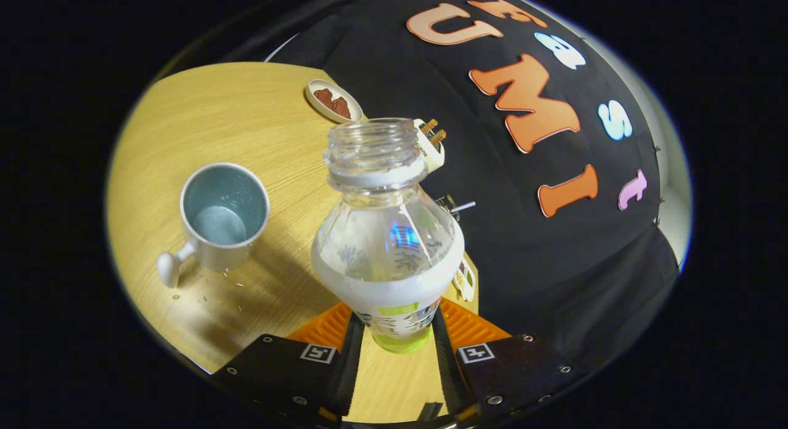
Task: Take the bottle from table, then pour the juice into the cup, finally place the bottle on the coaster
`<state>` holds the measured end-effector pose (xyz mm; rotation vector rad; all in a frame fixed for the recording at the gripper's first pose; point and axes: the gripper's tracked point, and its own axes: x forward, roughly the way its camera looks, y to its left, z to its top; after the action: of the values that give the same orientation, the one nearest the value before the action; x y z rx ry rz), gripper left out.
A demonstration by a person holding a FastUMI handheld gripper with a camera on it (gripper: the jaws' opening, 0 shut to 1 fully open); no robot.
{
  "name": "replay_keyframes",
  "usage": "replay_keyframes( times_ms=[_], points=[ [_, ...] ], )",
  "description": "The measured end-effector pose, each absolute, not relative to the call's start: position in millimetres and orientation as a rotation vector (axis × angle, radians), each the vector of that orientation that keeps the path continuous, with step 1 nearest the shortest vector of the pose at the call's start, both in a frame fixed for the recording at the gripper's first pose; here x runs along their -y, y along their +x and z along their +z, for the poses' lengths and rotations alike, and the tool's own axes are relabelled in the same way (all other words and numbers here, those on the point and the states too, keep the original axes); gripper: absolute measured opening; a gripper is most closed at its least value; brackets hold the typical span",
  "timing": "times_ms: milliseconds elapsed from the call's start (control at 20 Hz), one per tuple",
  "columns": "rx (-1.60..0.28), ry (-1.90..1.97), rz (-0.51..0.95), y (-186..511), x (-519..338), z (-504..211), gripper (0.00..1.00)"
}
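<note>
Gripper view: gripper point(394, 330) clamps uncapped clear plastic bottle point(388, 244) at its labelled base, tilted; pour should aim its mouth over white handled cup point(223, 216), slowly.

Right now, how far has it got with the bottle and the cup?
The pick-up looks done: the gripper is shut on the uncapped bottle, held between its fingers above the table. Pouring seems at least begun: pale liquid lies in the cup, droplets beside it, little left in the bottle. Setting the bottle on the coaster is left; I cannot pick the coaster out with certainty.
</note>
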<state>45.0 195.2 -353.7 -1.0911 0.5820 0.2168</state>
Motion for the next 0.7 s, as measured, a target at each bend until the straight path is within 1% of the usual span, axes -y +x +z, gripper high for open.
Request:
replay_keyframes(
  times_ms=[250,700],
  points=[
    [-0.501,-1.314,0.22,48,-200,-341,0.58],
    [-0.443,-1.49,0.235,64,-210,-335,0.57]
  ],
)
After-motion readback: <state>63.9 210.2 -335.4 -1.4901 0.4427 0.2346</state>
